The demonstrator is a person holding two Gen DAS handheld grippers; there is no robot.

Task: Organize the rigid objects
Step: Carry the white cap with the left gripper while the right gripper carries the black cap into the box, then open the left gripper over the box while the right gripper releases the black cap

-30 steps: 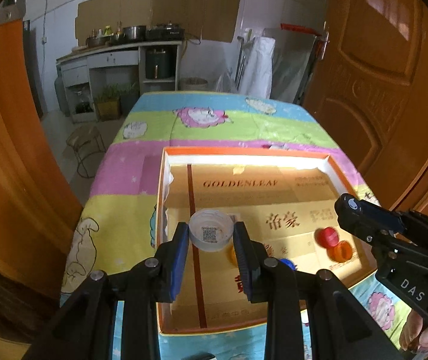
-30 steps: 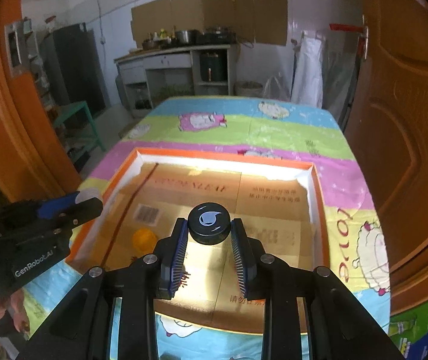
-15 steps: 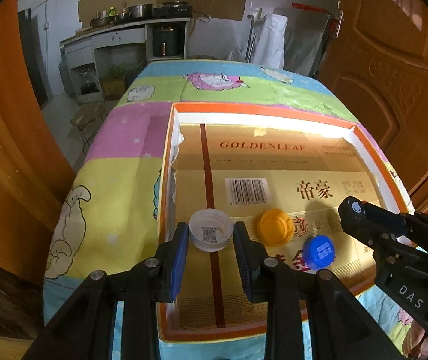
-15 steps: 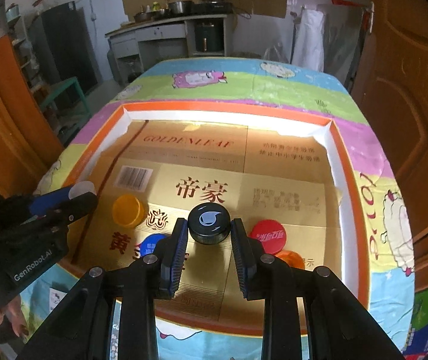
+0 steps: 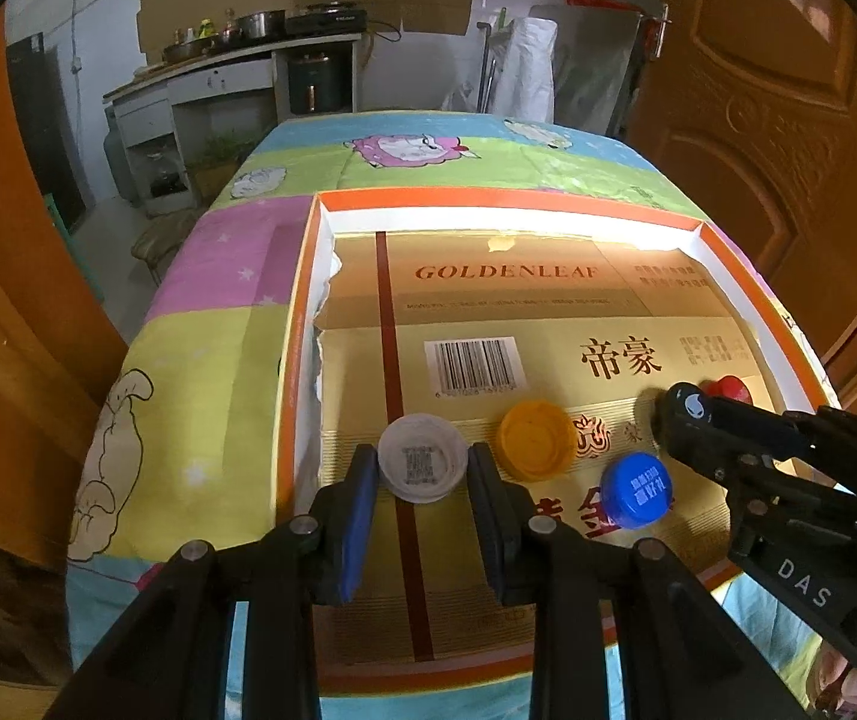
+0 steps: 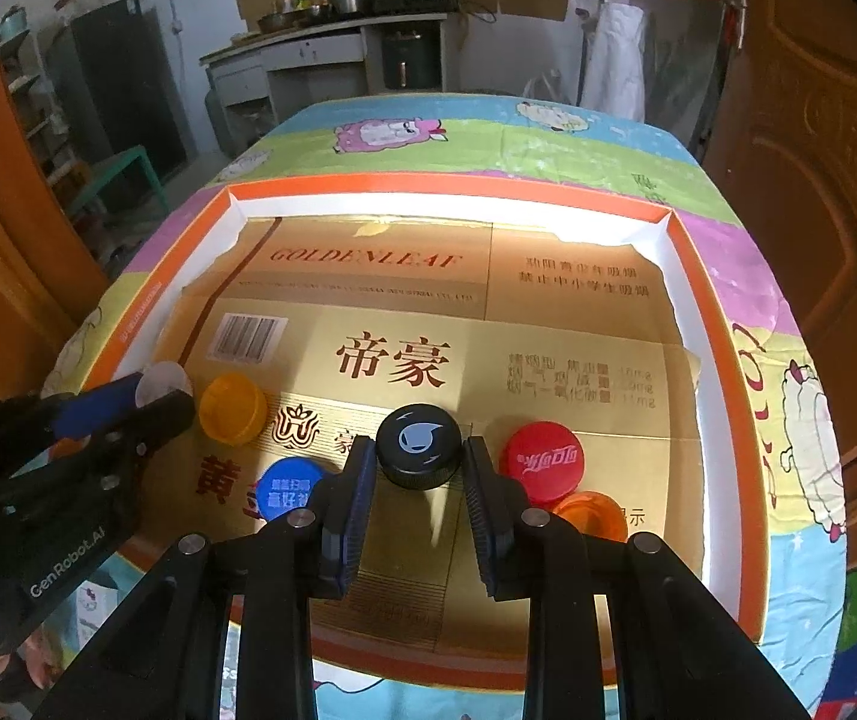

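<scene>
My left gripper is shut on a white bottle cap low over the near left part of an orange-rimmed box lined with gold cardboard. My right gripper is shut on a black cap with a blue drop mark, low over the box's near middle. On the cardboard lie a yellow cap, a blue cap, a red cap and an orange cap, partly hidden by my right finger. The right gripper also shows in the left wrist view.
The box sits on a table with a colourful cartoon cloth. Wooden doors stand to the right and left. A kitchen counter with pots is at the back of the room.
Both grippers have come down and closer to the box floor, still holding their caps. The loose caps now appear nearer and larger.
</scene>
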